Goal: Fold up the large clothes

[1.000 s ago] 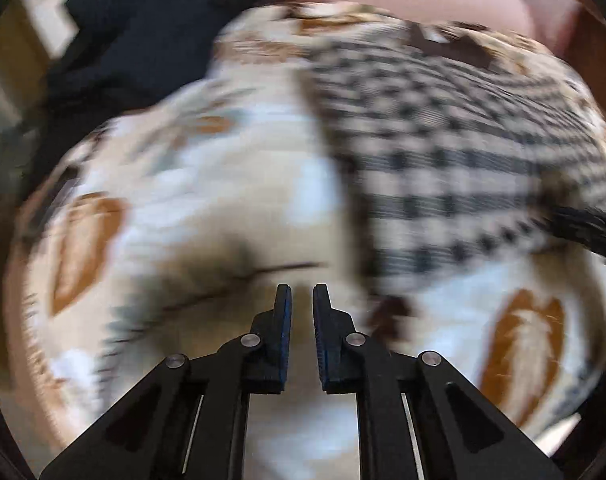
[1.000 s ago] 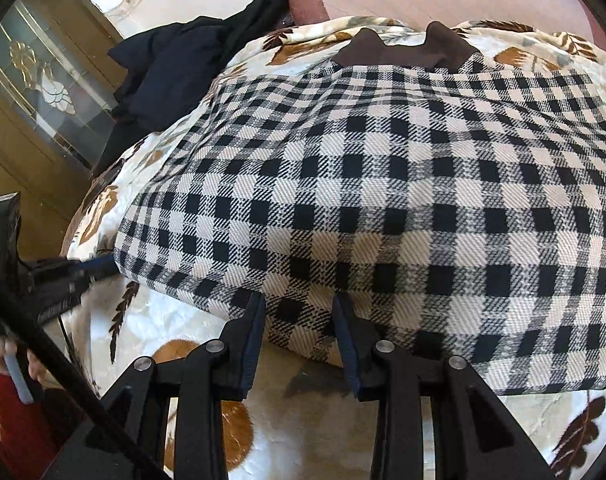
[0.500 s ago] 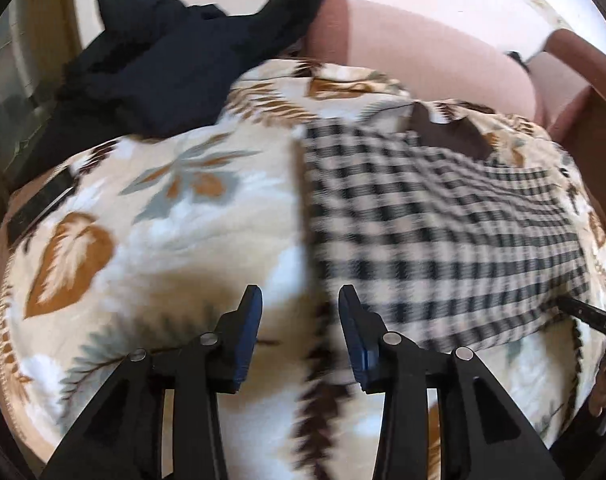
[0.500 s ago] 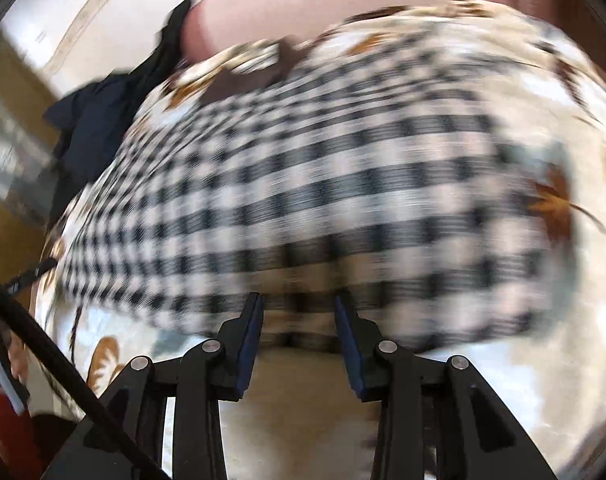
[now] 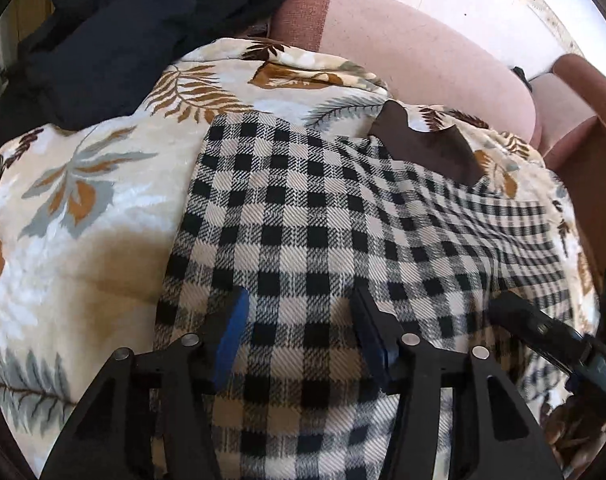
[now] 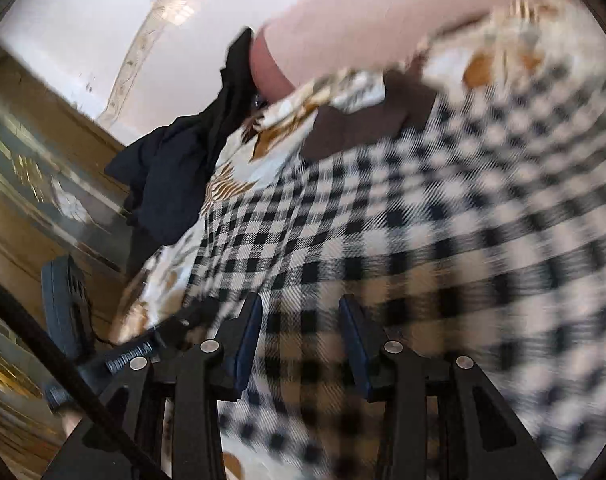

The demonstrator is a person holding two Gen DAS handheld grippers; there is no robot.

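A black-and-cream checked garment (image 5: 323, 216) with a brown collar (image 5: 427, 148) lies spread on a leaf-patterned blanket (image 5: 75, 208). My left gripper (image 5: 299, 312) is open, its jaws wide apart just over the garment's near left part. My right gripper (image 6: 299, 316) is open over the garment (image 6: 423, 232) near its front edge; that view is blurred. The right gripper's body shows at the lower right of the left wrist view (image 5: 551, 332). The left gripper's body shows at the left of the right wrist view (image 6: 63, 304).
A dark navy garment (image 5: 103, 40) is heaped at the blanket's far left. A pink padded backrest (image 5: 415, 48) runs behind the blanket. A wooden cabinet with glass panels (image 6: 31, 184) stands to the left.
My left gripper opened wide and moved right, from over the blanket onto the checked garment. My right gripper swung left and closer over the garment, staying open.
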